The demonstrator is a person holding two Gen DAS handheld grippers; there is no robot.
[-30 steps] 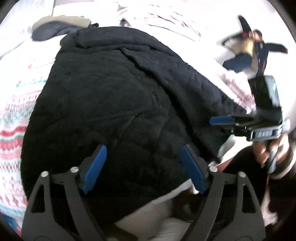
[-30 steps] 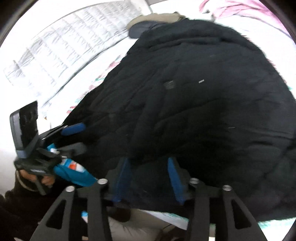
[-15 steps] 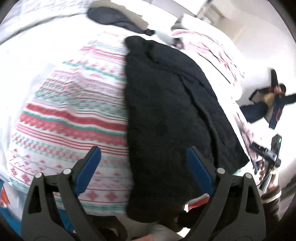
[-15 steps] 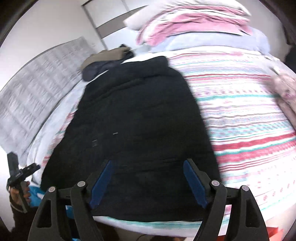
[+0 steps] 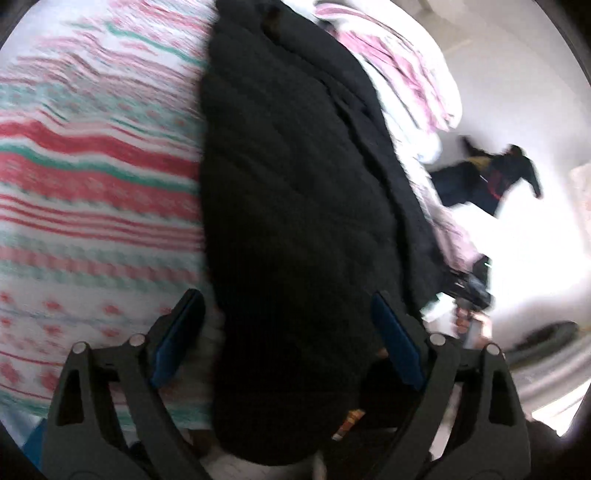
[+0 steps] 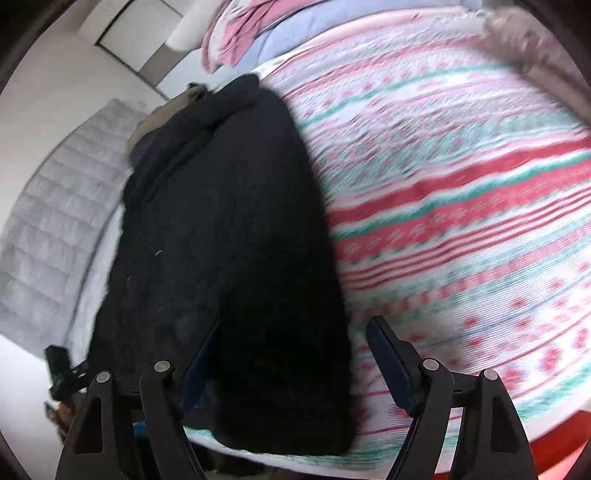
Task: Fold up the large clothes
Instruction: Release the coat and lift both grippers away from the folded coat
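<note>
A long black quilted coat [image 5: 295,206] lies folded lengthwise on a bed with a red, green and white patterned blanket [image 5: 88,177]. It also shows in the right wrist view [image 6: 229,240], running from the bed's near edge to the pillows. My left gripper [image 5: 288,325] is open and empty, raised above the coat's near end. My right gripper [image 6: 295,350] is open and empty, above the coat's near right edge and the blanket [image 6: 461,192]. The other gripper shows small at the right of the left wrist view [image 5: 469,284] and at the left of the right wrist view [image 6: 62,373].
Pink and blue folded bedding [image 6: 266,33] and an olive and dark garment [image 6: 162,114] lie at the bed's head. A grey quilted cover [image 6: 48,221] hangs at the left side. A dark garment [image 5: 487,181] lies on the white floor. Pink striped bedding [image 5: 399,70] lies beside the coat.
Both grippers have opened wide and pulled back and up from the coat. The coat now lies as a narrow strip, and much more of the blanket shows.
</note>
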